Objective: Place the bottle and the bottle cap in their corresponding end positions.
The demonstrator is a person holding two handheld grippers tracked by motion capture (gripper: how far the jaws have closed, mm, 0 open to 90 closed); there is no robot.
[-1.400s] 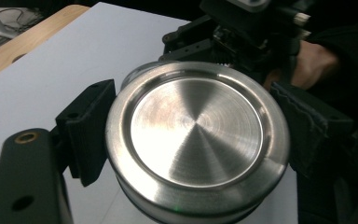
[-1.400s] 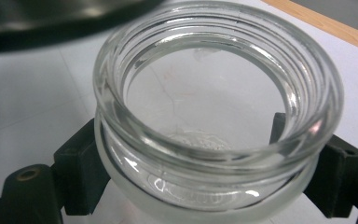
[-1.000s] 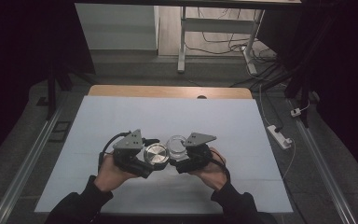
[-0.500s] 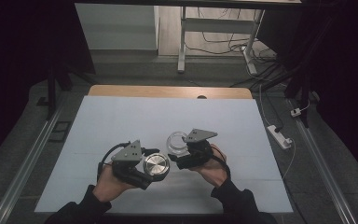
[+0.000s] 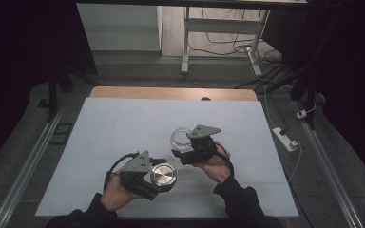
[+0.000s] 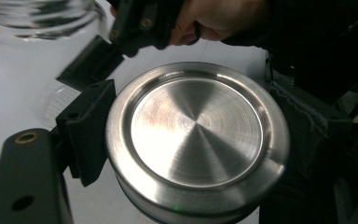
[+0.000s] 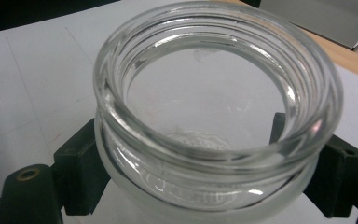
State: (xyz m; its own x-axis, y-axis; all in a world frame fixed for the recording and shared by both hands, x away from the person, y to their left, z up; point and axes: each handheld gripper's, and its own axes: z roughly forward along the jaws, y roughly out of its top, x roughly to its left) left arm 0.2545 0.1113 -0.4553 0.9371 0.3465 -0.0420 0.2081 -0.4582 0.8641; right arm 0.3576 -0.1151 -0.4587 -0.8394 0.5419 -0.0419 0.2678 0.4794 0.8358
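High view: left hand-held gripper (image 5: 158, 179) clamps a brushed-steel round lid (image 5: 163, 175); right hand-held gripper (image 5: 183, 147) grips a clear, open-mouthed glass jar (image 5: 180, 137).

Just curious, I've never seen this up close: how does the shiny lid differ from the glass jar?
The lid is opaque brushed metal; the jar is clear glass. The lid is flat and shallow; the jar is deeper and open-mouthed. In the high view the lid sits nearer the person, the jar farther off. Both are round, and each is clamped in tongs.
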